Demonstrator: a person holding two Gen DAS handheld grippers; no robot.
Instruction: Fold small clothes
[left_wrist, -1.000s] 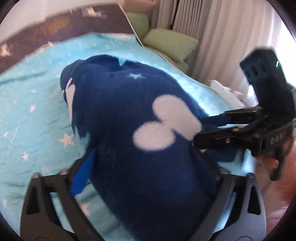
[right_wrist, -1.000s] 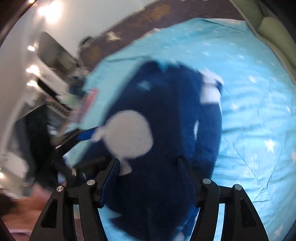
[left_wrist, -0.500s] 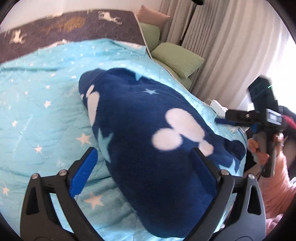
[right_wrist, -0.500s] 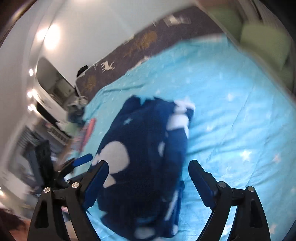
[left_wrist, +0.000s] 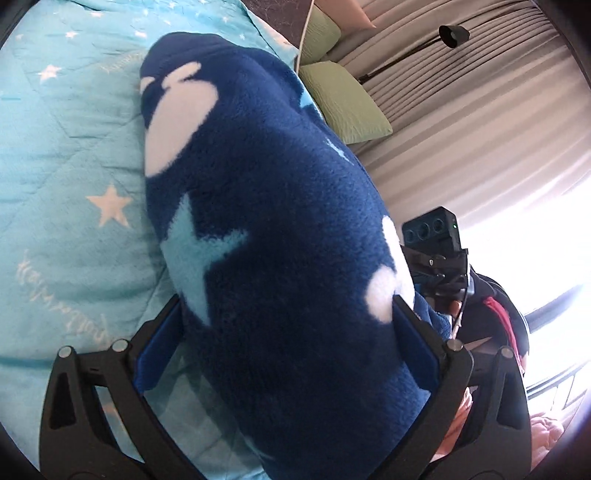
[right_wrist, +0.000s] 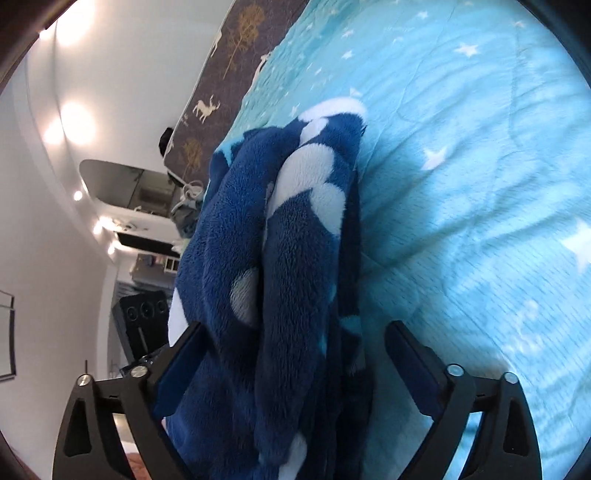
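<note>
The fleece garment (left_wrist: 280, 229), navy with white blobs, is bunched up on the bed's turquoise star quilt (left_wrist: 70, 155). It sits between the left gripper (left_wrist: 288, 325) fingers, spread wide on either side. The right gripper (right_wrist: 295, 347) just opened wide; the fleece hangs loosely between its fingers, the right one clear.

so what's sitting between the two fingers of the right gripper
The folded navy fleece garment. In the right wrist view it fills the left of the gap in the right gripper; turquoise bedspread shows before the right finger, jaws wide.
</note>
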